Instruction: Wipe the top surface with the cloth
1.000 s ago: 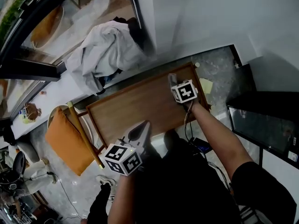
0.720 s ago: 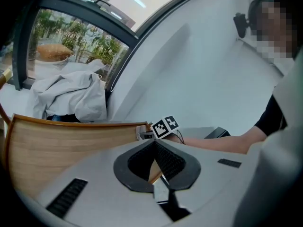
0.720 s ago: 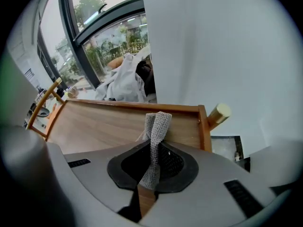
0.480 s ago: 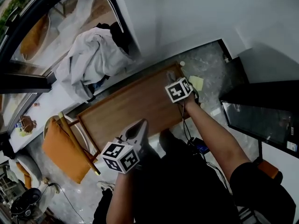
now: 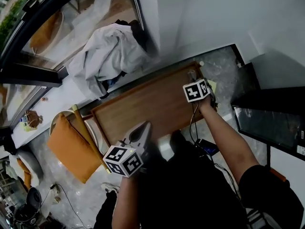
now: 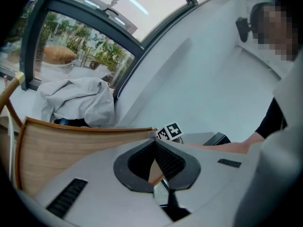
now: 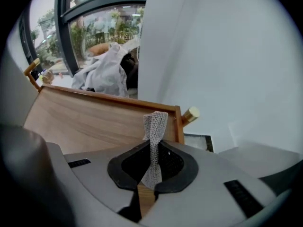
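The wooden table top [image 5: 147, 106] runs across the middle of the head view. My right gripper [image 5: 192, 75] is over its far right corner, shut on a strip of grey mesh cloth [image 7: 154, 126] that sticks up between the jaws. The table's far raised edge [image 7: 109, 100] lies just beyond the cloth. Near the front edge of the table my left gripper [image 5: 144, 129] is held shut with nothing in it. In the left gripper view the table [image 6: 61, 145] stretches ahead, and the right gripper's marker cube [image 6: 169, 132] shows at the far end.
An orange-cushioned chair [image 5: 71, 144] stands at the table's left end. A heap of white clothing [image 5: 107, 51] lies on the sill by the window. A black cabinet [image 5: 271, 118] stands at the right. A brass knob [image 7: 191, 113] sticks out at the table's corner. White wall lies behind.
My right gripper has slid with the cloth to the right, closer to the table's far right corner. The left gripper has stayed by the front edge.
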